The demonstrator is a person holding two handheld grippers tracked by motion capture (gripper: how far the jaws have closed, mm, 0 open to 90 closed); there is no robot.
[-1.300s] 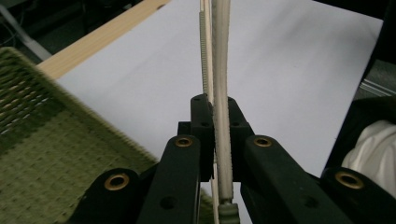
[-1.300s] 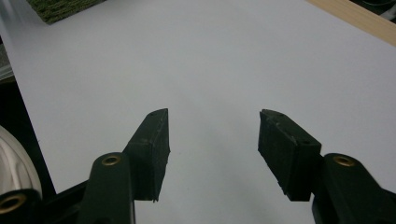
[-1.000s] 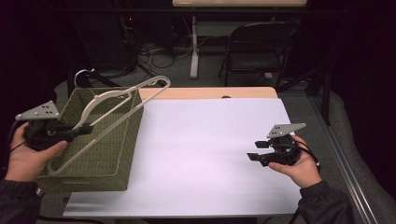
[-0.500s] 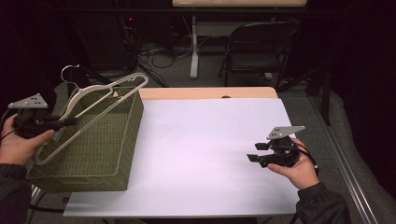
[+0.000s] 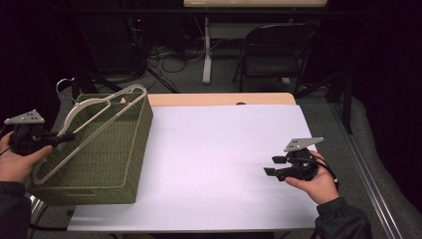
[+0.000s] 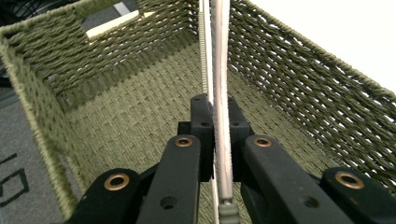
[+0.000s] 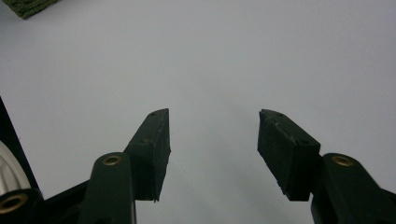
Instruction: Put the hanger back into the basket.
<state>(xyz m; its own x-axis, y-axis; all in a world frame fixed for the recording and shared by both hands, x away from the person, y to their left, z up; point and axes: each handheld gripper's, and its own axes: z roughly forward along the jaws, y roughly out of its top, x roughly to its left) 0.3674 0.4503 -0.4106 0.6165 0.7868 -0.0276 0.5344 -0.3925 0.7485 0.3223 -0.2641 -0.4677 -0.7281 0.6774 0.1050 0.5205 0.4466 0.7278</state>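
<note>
A woven green basket (image 5: 94, 154) sits at the left edge of the white worktop (image 5: 214, 164), its near left corner hanging past the worktop's edge. A pale clothes hanger (image 5: 94, 122) lies tilted across the basket's open top: its hook end rises over the far rim, where a thin wire hook curls up toward the dark floor behind, and its long lower bar slants down toward the near left corner.

The left tongs (image 5: 62, 138) are clenched on the hanger at its left side, held by the person's left hand (image 5: 17, 162) just outside the basket's left wall, with the grey three-cornered plate on top. In the left gripper view the two black jaws pinch a pale bar of the hanger (image 6: 220, 93) between their pads, the bar running straight away over the basket's woven floor (image 6: 140, 116) and past a cut-out handle slot in the far wall.

The right tongs (image 5: 275, 166) are released, the jaws well apart, held low over the right part of the worktop by the right hand (image 5: 313, 181). The right gripper view shows those jaws (image 7: 212, 149) spread wide over bare white surface, with a corner of the basket (image 7: 30, 7) at the upper left.

Beyond the worktop stand a folding chair (image 5: 271, 52) and loose cables on the floor
</note>
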